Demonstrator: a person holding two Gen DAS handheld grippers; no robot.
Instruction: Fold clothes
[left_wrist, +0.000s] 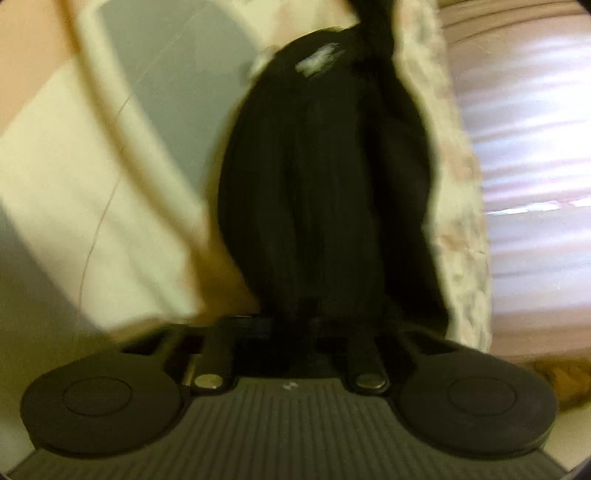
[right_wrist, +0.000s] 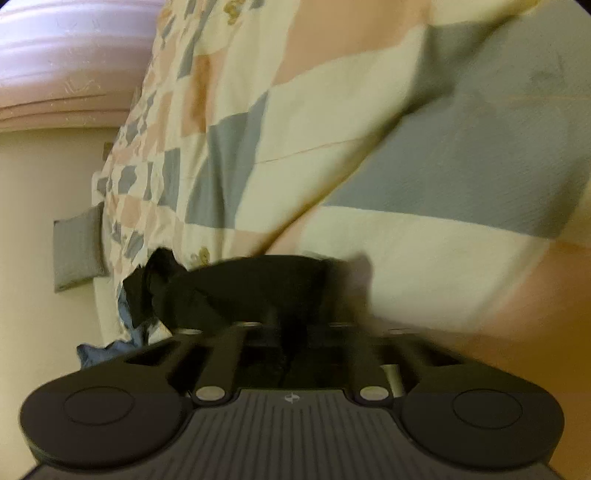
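Dim warm light, heavy motion blur, fisheye bending, dark corners

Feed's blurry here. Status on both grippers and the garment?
Left gripper, right gripper: each shut on black garment. Garment over patchwork bedspread. Blue cloth nearby, not blocking.

Left gripper (left_wrist: 295, 321) and right gripper (right_wrist: 295, 332) are showing matching black bodies: ribbed grey top plate, two round black side discs, two silver pins, small white logo.
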